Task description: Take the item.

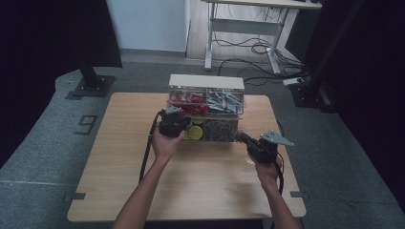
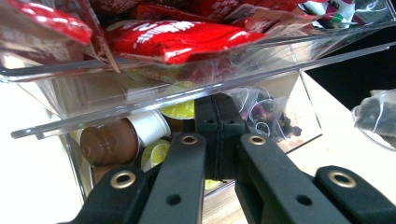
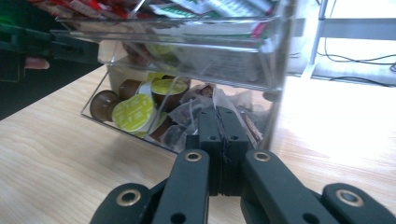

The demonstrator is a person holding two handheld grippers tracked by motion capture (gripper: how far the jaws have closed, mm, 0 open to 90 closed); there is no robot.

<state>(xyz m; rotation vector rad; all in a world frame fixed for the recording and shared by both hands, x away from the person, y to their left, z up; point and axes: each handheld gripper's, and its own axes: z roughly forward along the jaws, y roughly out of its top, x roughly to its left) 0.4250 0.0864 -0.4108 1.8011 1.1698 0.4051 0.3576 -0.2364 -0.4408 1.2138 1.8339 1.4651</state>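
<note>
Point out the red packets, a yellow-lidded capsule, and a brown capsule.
red packets (image 2: pixel 177 39), left gripper view, on the front packet's face.
yellow-lidded capsule (image 3: pixel 133 113), right gripper view, on its lid.
brown capsule (image 2: pixel 109 142), left gripper view, on its side.

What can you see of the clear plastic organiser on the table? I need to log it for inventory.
The clear plastic organiser stands upright at the table's far middle, two tiers under a pale flat top. The upper tier holds red sachets on the left and pale packets on the right. The lower tier holds brown and yellow-lidded capsules beside mesh tea bags. Both tongs point at its lower front, jaws together.
</note>
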